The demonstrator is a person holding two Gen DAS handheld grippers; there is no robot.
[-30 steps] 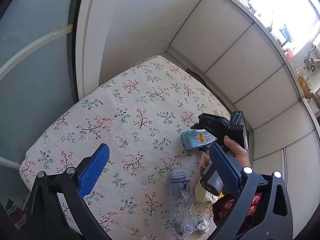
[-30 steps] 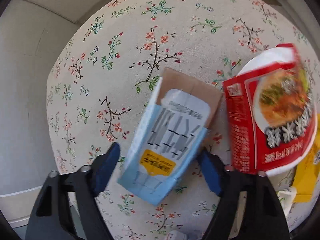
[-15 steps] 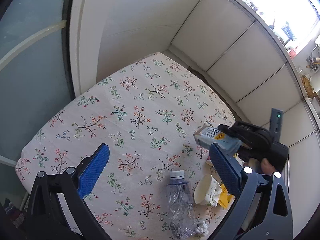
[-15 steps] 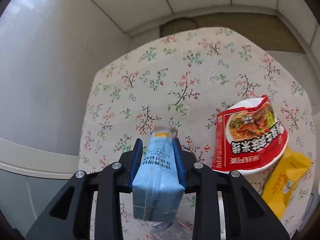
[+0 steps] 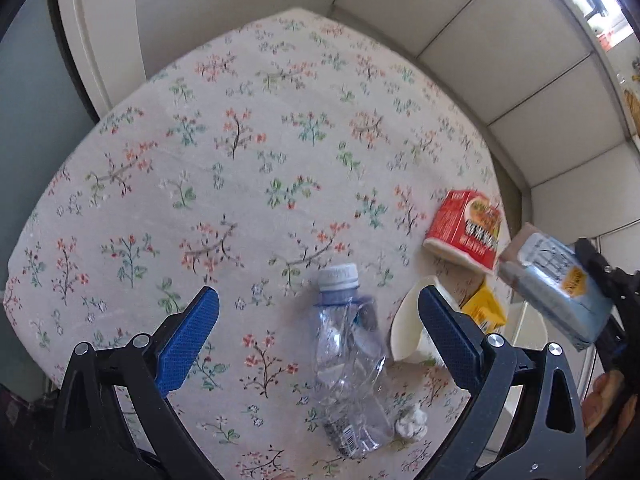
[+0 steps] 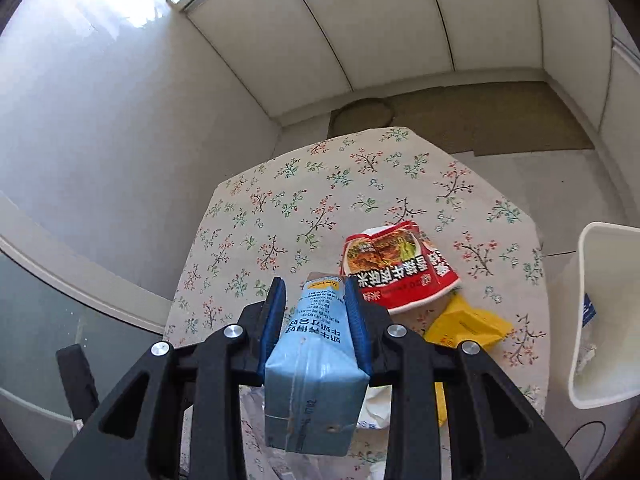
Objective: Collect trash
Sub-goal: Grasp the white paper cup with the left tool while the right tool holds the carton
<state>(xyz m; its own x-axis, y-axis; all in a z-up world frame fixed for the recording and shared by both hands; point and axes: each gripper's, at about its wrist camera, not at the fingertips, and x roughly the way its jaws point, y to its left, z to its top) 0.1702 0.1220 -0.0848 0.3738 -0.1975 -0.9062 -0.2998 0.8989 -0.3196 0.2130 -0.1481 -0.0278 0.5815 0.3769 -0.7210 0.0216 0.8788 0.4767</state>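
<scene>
Blue pads of the right claw (image 6: 315, 312) are pinching a light-blue milk carton with a yellow label (image 6: 314, 364) by its two sides, carton lifted clear of the floral-cloth tabletop (image 6: 320, 200). In the left wrist view the same carton (image 5: 556, 280) hangs tilted past the tabletop's right edge, over a white bin rim.

Left claw (image 5: 316, 332) is spread wide, nothing between its blue pads, hovering above the tabletop (image 5: 240, 160). Below it:
- crushed clear plastic bottle with a white cap (image 5: 352, 364), lying flat, cap pointing away from the camera
- white paper cup on its side (image 5: 412, 332), just right of the bottle, partly behind the claw's right finger
- small crumpled white paper wad (image 5: 410, 426), touching the bottle's base end
- yellow wrapper (image 5: 484, 308), between the cup and the noodle tub
- red-and-white instant noodle tub with torn lid (image 5: 466, 228), near the right edge

Right wrist view: noodle tub (image 6: 394, 268) sits just beyond the carton, yellow wrapper (image 6: 466, 326) touching its near side. White plastic bin (image 6: 604, 316) stands beside the tabletop at right; something pale inside, too unclear to identify.
</scene>
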